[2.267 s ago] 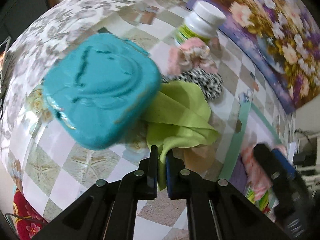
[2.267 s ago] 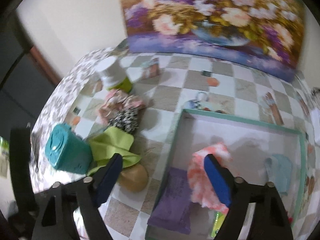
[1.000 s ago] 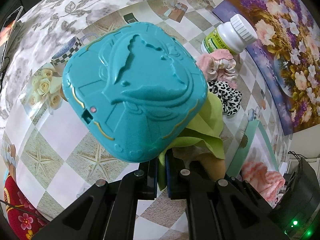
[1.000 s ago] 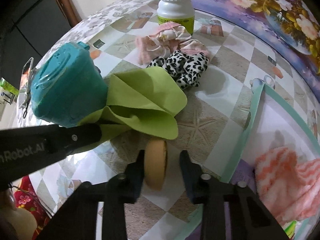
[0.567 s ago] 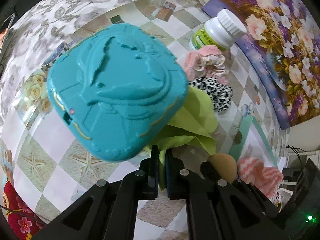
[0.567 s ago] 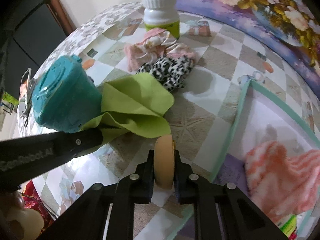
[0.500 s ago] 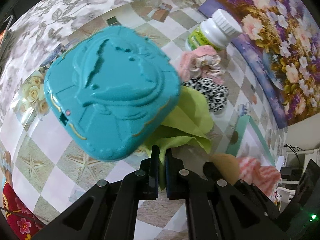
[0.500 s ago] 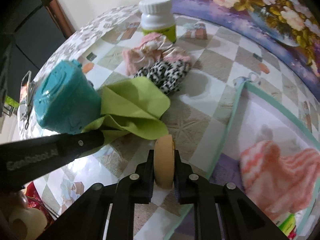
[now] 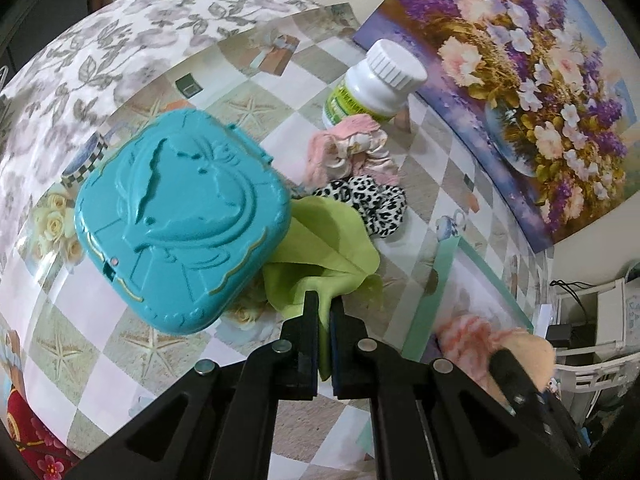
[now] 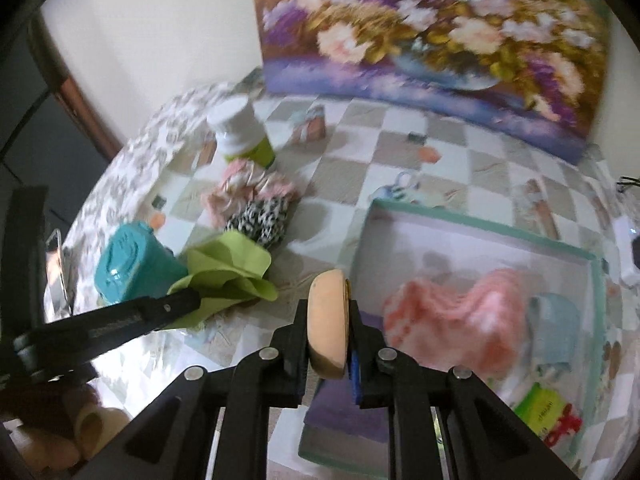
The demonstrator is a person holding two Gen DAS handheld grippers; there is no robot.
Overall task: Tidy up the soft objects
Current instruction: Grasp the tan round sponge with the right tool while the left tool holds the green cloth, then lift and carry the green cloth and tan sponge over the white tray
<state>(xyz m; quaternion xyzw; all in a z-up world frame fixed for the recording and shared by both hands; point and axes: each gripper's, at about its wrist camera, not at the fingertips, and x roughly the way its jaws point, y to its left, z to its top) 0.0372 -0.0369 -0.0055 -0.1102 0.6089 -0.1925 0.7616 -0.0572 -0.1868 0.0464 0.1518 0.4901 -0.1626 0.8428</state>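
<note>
My right claw (image 10: 327,338) is clenched on the round peach-coloured foam puff (image 10: 327,320), gripping it edge-on above the desk (image 10: 376,168), just short of the near left corner of the shallow mint-rimmed tray (image 10: 472,218). My left claw (image 9: 325,342) is clamped on a corner of the lime-green soft cloth (image 9: 320,256), whose far side appears to lie under the teal moulded plastic case (image 9: 180,236). Risk one: the puff is compressible and held by a narrow band, so a quick swing could squeeze it out before it clears the tray rim. Risk two: lifting the cloth may drag or tip the teal case, or pull the leopard-print fabric scrunchie (image 9: 368,204) that touches it. Risk three: both claws work close together, so crossing paths toward the tray invites a collision.
</note>
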